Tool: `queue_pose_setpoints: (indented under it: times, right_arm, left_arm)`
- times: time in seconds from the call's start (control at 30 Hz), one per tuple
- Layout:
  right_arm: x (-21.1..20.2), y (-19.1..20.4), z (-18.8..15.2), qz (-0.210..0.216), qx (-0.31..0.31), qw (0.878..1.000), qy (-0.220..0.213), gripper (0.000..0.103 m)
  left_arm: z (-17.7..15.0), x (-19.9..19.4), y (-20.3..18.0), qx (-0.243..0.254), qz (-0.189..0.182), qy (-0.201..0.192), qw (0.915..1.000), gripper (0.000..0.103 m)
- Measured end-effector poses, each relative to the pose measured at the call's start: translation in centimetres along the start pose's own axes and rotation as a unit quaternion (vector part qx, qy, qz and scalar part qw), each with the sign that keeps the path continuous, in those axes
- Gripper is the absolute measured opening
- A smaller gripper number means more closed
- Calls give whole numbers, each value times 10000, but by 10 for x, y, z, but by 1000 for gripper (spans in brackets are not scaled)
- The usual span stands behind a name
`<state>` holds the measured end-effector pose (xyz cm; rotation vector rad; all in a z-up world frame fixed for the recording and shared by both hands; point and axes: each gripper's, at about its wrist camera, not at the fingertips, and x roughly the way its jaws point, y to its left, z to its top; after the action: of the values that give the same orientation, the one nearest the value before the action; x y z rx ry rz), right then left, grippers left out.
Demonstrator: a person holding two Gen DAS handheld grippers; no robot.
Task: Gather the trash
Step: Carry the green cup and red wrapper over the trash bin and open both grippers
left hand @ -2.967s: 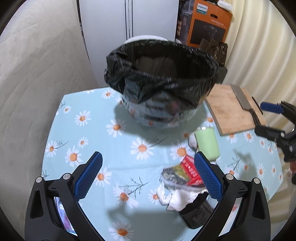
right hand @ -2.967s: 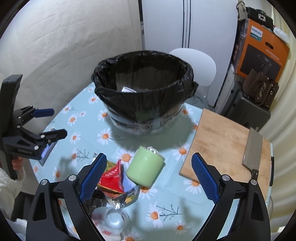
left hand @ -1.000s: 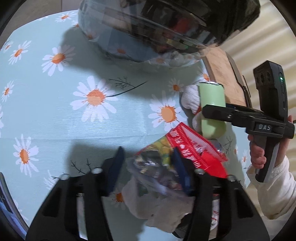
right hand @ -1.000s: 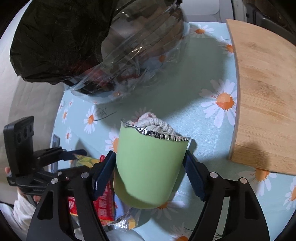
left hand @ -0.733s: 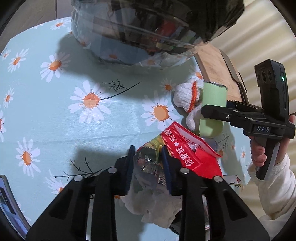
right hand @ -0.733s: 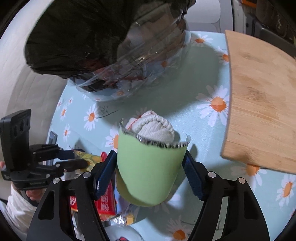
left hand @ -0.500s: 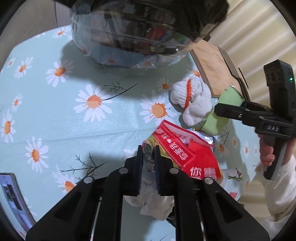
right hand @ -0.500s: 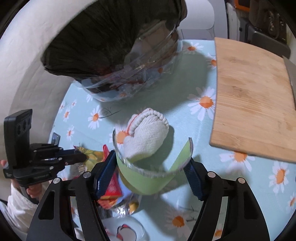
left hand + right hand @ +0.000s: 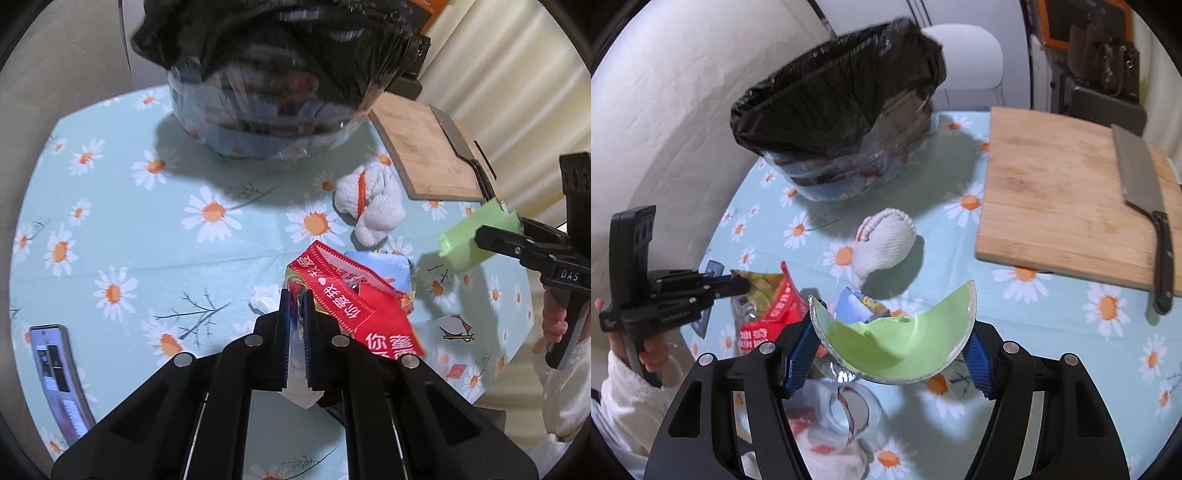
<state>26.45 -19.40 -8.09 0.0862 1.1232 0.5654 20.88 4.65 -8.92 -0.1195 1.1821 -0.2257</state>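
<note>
From my left wrist camera, the left gripper [image 9: 295, 301] points down and forward over the table [image 9: 110, 236], its two blue pads nearly together and clenched on the edge of a crinkled snack wrapper [image 9: 295, 291]; a red packet [image 9: 354, 306] lies just right of the tips, over a blue pouch [image 9: 399, 269], and one white knitted glove [image 9: 373, 206] sits ahead and to the right. Straight ahead stands one bin lined with a black bag [image 9: 280, 59]; one phone [image 9: 59, 373] lies low on my left. Far right, a hand [image 9: 556, 317] holds the right gripper [image 9: 491, 240] level, the green cup [image 9: 469, 240] in it clear of the cloth. From my right wrist camera, the right gripper [image 9: 890, 350] is tilted forward — both pads press the green cup [image 9: 897, 347], its foil-rimmed mouth facing away. The glove [image 9: 886, 240] lies ahead of it, the bin [image 9: 834, 99] beyond, one cutting board [image 9: 1056, 195] with one cleaver [image 9: 1141, 184] ahead to the right, and the left gripper [image 9: 738, 286] far left, level, at the wrappers.
</note>
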Motion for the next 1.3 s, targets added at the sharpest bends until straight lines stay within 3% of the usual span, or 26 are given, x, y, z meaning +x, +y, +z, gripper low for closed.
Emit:
queue_pose_setpoints:
  times: [0.43, 0.77, 1.0, 1.3]
  right_arm:
    - [-69, -8, -36, -50, 183, 9979, -626, 65]
    - [-95, -7, -55, 176, 315, 9940, -1037, 65]
    - [-102, -1, -52, 496, 372, 9904, -1236, 65]
    - [-111, 9, -27, 426, 307, 9898, -1326, 65]
  left_arm:
    - [15, -57, -15, 171, 346, -581, 9976, 7]
    - [7, -109, -22, 246, 757, -884, 9929, 7]
    - [8, -146, -24, 322, 1074, -1069, 9879, 7]
    - [41, -178, -25, 484, 1104, -1442, 9822, 7]
